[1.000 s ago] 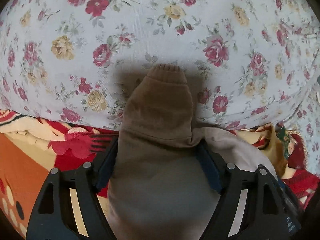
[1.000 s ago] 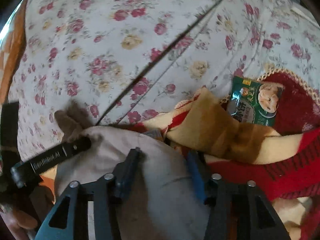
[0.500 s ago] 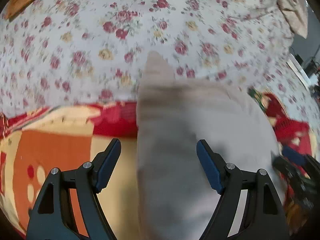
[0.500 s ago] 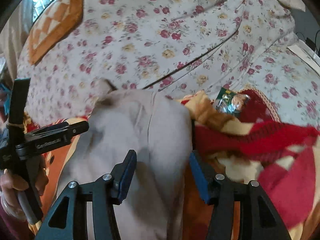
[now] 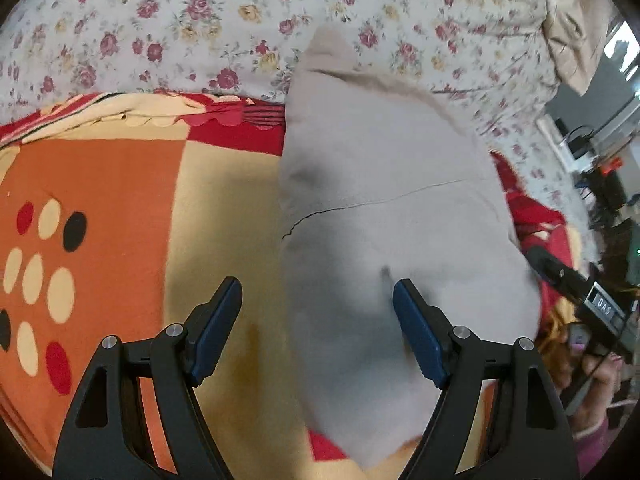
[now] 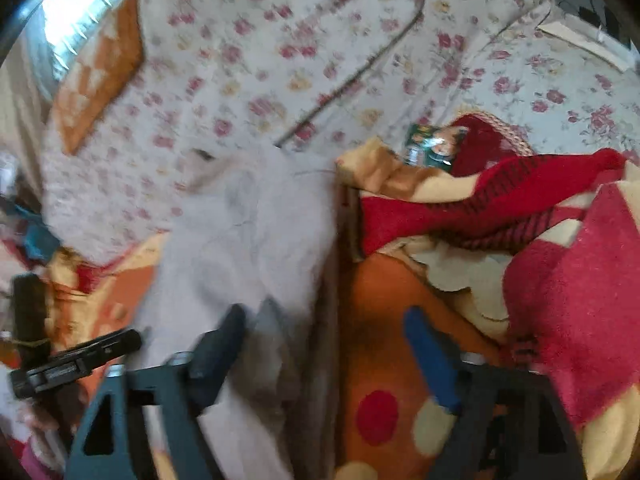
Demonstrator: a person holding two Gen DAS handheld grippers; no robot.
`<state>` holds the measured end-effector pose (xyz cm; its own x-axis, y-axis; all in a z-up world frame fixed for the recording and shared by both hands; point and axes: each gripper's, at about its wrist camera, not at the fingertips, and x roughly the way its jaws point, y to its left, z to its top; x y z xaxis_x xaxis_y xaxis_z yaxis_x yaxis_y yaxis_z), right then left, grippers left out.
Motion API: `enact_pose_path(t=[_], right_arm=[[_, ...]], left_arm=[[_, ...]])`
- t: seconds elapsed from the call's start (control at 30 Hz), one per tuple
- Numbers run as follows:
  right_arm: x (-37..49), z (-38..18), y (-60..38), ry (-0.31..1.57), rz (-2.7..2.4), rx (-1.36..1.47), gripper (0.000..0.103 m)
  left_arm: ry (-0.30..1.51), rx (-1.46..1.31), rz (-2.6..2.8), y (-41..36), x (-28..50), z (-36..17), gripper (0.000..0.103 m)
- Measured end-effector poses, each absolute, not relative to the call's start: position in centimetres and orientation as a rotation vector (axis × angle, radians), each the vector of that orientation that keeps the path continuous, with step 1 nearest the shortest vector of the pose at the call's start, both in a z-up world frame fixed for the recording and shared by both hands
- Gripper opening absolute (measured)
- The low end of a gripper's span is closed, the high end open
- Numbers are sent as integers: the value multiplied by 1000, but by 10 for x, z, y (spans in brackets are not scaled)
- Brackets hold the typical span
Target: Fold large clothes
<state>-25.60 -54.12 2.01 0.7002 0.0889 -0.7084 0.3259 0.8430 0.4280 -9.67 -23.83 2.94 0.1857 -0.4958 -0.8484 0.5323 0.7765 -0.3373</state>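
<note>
2 grippers, left gripper (image 5: 316,328) and right gripper (image 6: 324,344), have let go; right jaws just opened. Soft grey-beige sweater (image 5: 392,216) lies part folded; more folds remain, I think.

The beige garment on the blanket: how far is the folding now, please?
Done, by its look: the beige garment lies as a long doubled strip on the orange blanket. In hand: nothing. The left gripper is open, and the right gripper has just been opening, with no cloth pinched. Left: probably one more fold to shorten the strip.
</note>
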Motion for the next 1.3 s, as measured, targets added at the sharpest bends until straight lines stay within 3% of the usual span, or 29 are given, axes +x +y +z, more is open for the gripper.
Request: enact_pose_path(t=[0.07, 0.2, 0.27, 0.33, 0.37, 0.43, 0.47, 0.5, 0.6, 0.67, 0.83, 0.97, 1.03, 1.07, 1.1, 1.23, 1.3], right_arm=[[-257, 17, -543, 804, -87, 605, 87], [-239, 0, -533, 847, 7, 640, 87], [-224, -10, -525, 877, 43, 631, 87], [-207, -20, -522, 893, 82, 670, 87], [-204, -21, -522, 887, 87, 688, 79], [-199, -19, -520, 880, 84, 720, 66], [-198, -15, -517, 881, 63, 718, 57], [-199, -10, -513, 871, 58, 706, 54], [-209, 16, -493, 842, 87, 624, 45], [-219, 35, -478, 820, 125, 597, 41], [-263, 64, -445, 777, 248, 613, 41], [-302, 48, -412, 816, 321, 627, 43], [-308, 26, -403, 866, 296, 627, 53], [-308, 11, -399, 913, 245, 607, 59], [-309, 4, -397, 939, 204, 583, 60], [-330, 24, -393, 901, 109, 493, 61], [-342, 51, -390, 843, 54, 392, 61]], left_arm=[[1237, -22, -727, -233, -91, 22, 79], [1316, -158, -710, -229, -79, 0, 89], [1315, -155, -716, -240, -76, -4, 99], [1310, -79, -735, -254, -79, -5, 102], [1313, -35, -744, -263, -80, -4, 102], [1307, -3, -779, -271, -81, -3, 87], [1293, -6, -801, -272, -82, 0, 58], [1280, 0, -813, -273, -83, 7, 41], [1211, 19, -856, -265, -92, 33, 26], [1173, 15, -882, -250, -105, 52, 25], [1123, 34, -925, -189, -161, 88, 25], [1143, 78, -890, -155, -206, 68, 26], [1164, 124, -829, -153, -215, 46, 32], [1164, 145, -803, -152, -216, 38, 44], [1150, 157, -780, -152, -218, 35, 51], [1045, 146, -709, -142, -222, 59, 53], [1001, 132, -669, -137, -221, 68, 65]])
